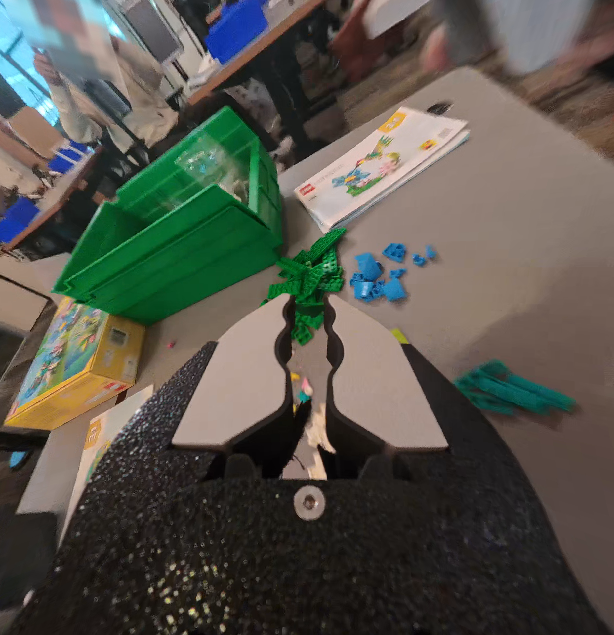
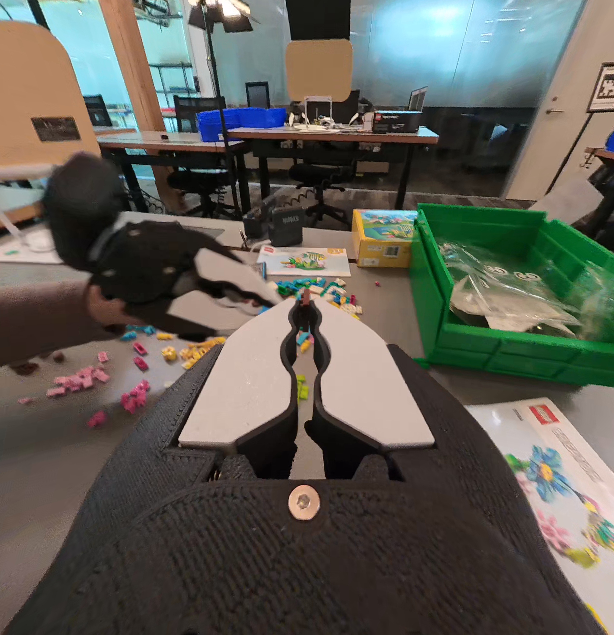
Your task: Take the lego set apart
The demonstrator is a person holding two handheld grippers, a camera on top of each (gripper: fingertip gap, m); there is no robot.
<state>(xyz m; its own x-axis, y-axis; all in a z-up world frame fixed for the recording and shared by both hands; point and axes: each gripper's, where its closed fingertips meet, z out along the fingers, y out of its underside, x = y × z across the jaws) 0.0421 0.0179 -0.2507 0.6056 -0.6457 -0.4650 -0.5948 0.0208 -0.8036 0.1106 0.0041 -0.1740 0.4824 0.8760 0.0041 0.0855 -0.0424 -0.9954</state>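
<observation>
Right gripper (image 2: 306, 304): fingers drawn nearly together, a small brown piece (image 2: 306, 297) pinched upright at the very tips, its long axis standing vertical.

Left gripper (image 2: 264, 302): seen from the right wrist view coming in from the left, tips just beside the brown piece; a narrow gap is left between its fingers, nothing seen held. It is judged the nearer tool for the next pull.

Table (image 2: 394, 309): loose bricks are sorted by colour, namely green pile (image 1: 310, 275), blue pile (image 1: 377, 278), teal pieces (image 1: 511, 391), pink bricks (image 2: 82, 379), yellow bricks (image 2: 192, 350).

Green bin (image 2: 504, 347), instruction booklet (image 1: 381, 165), yellow box (image 1: 78, 364) are placed alongside.
</observation>
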